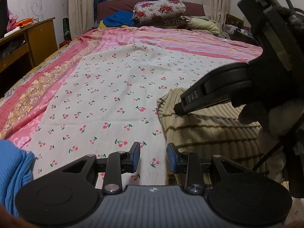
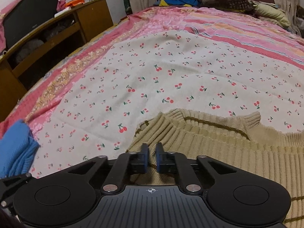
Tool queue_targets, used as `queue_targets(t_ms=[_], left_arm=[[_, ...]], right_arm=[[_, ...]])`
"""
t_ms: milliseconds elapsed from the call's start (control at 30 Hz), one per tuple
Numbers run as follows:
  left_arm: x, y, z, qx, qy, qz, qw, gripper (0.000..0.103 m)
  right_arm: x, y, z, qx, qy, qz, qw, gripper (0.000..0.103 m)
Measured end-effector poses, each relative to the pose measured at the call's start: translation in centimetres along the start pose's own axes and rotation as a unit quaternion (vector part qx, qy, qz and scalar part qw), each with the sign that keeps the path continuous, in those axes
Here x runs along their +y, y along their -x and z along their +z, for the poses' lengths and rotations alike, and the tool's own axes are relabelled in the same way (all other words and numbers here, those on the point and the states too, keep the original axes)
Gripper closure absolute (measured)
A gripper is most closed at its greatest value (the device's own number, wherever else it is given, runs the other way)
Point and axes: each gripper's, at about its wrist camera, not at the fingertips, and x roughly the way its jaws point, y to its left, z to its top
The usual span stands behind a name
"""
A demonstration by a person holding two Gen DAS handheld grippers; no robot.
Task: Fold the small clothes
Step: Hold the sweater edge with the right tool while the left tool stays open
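A beige ribbed sweater (image 2: 228, 152) with thin brown stripes lies flat on the cherry-print sheet (image 2: 152, 76), its collar and one shoulder toward the far side. My right gripper (image 2: 151, 157) is down on the sweater's left part, its blue pads almost together with a pinch of knit between them. In the left wrist view the same right gripper (image 1: 178, 110) presses its shut tip into the sweater (image 1: 209, 133) near the collar. My left gripper (image 1: 153, 157) stands open just left of the sweater's edge, over bare sheet, with nothing between its pads.
A blue knit garment (image 1: 13, 171) lies bunched at the near left of the bed. Pillows and bedding (image 1: 159, 9) are piled at the far end. A wooden desk (image 2: 57, 28) stands beside the bed on the left. A gloved hand (image 1: 266, 117) holds the right gripper.
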Motion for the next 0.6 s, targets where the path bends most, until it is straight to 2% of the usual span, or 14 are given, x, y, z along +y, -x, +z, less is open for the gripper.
queue_targets(t_ms=[200, 600], left_arm=[[0.0, 0.0, -0.4, 0.008, -0.001, 0.0, 1.0, 0.065], [0.0, -0.4, -1.1, 0.024, -0.004, 0.007, 0.9997, 0.065]], right_arm=[[0.8, 0.2, 0.5, -0.011, -0.005, 0.024, 1.0, 0.1], [0.7, -0.6, 0.2, 0.0, -0.005, 0.021, 1.0, 0.099]])
